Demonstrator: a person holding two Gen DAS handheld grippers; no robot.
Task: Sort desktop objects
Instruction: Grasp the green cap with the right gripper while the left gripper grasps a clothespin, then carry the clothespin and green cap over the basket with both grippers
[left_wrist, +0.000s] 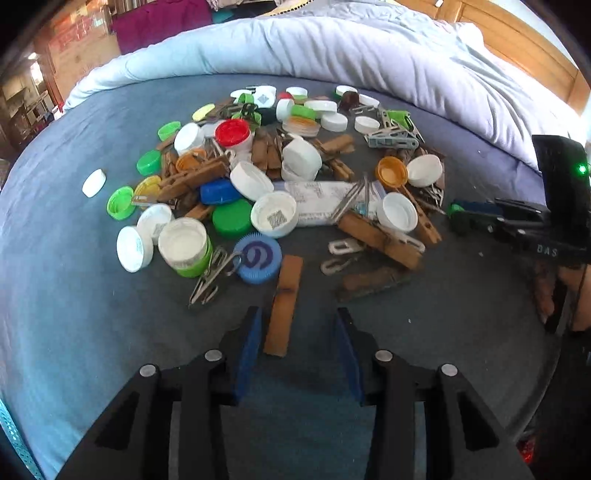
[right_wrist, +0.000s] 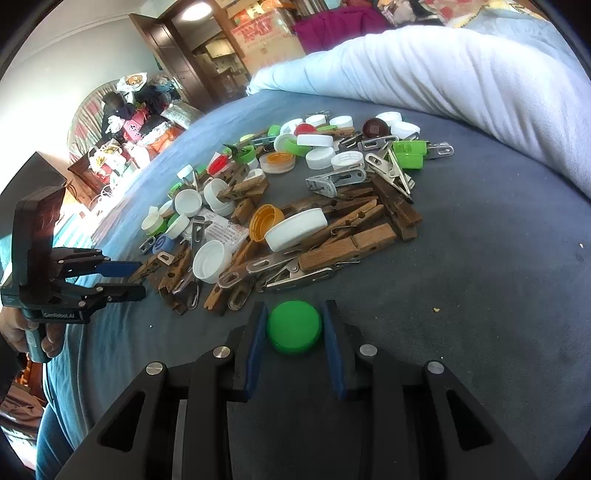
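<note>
The right gripper (right_wrist: 294, 328) is closed on a green bottle cap (right_wrist: 293, 326): both blue pads are seen against the cap's rim, and the cap is held just short of the pile, near the front edge of the bed. This position suggests that the cap has been separated for sorting by type.

The left gripper (left_wrist: 297, 325) is pointed steeply down with its jaws open. A wooden clothespin (left_wrist: 283, 304) lies lengthwise between them, close to the left pad; a clear gap is visible on the right side, so no grip is made. The clothespin is judged to be the next item to be taken.

The mixed pile (left_wrist: 291, 173) of caps, wooden pegs and metal clips is spread on a blue-grey bed sheet (left_wrist: 74, 295). A soft surface is presented, so items can sink or tilt under pressure. A pale quilt (left_wrist: 369, 48) is bunched behind the pile. Beyond the bed, cluttered shelves and a doorway are visible.
</note>
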